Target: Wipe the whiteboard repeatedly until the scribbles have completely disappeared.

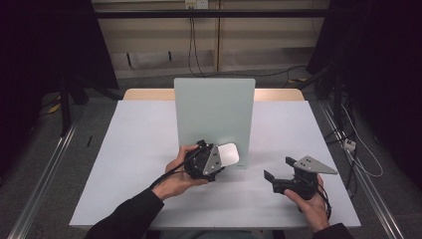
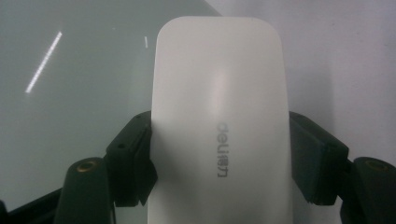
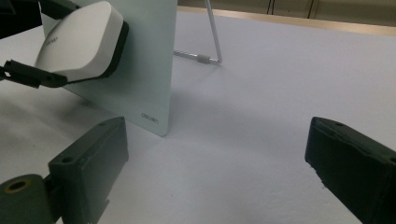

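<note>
White bench point(image 1: 139, 149): left hand-held gripper point(image 1: 217, 160) is clamping a white board eraser point(image 2: 219, 116) against the upright glass board point(image 1: 214, 109); right gripper view is revealing its wire stand point(image 3: 210, 37); right hand-held gripper point(image 1: 277, 169) is gaping wide.

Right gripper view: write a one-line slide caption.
Open right claw rests low as the left claw's white eraser presses against the standing glass board.

Your white eraser point(image 2: 219, 126) looks like smooth plastic with a soft sheen and a dark felt-like pad beneath. The pale green board point(image 1: 214, 117) is glossy, glass-like, catching light streaks. Your table point(image 1: 144, 149) is matt white with a wooden far edge. The fingers point(image 3: 88, 168) look like matt black, slightly grainy plastic.
</note>
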A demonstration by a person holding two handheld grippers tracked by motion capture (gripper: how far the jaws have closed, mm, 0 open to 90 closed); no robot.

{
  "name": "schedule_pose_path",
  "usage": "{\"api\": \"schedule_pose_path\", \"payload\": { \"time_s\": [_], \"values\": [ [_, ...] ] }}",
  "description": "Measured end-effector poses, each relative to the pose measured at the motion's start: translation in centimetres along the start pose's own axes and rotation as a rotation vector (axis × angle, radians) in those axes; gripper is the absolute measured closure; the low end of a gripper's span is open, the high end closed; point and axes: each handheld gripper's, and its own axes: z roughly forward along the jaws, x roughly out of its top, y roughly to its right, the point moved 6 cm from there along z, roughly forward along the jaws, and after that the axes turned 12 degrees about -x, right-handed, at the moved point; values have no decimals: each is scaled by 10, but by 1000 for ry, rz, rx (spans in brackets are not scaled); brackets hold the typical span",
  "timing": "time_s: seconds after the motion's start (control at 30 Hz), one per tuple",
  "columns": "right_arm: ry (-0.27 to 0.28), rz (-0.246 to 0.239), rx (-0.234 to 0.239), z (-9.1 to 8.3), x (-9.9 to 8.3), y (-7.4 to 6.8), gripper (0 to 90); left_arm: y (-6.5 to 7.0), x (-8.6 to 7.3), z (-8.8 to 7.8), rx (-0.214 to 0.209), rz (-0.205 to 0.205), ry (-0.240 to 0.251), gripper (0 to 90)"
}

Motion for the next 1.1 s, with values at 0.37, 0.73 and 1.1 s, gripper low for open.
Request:
{"api": "schedule_pose_path", "payload": {
  "time_s": [0.37, 0.73, 1.1],
  "values": [
    [-1, 0, 2, 0, 0, 0, 59, 7, -3, 6, -28, -10, -12, 312],
    [-3, 0, 0, 0, 0, -1, 59, -15, 0, -20, 45, -62, 56, 311],
    [-4, 0, 1, 1, 0, 0, 59, -32, 3, -41, 112, -117, 119, 312]
  ]
}}
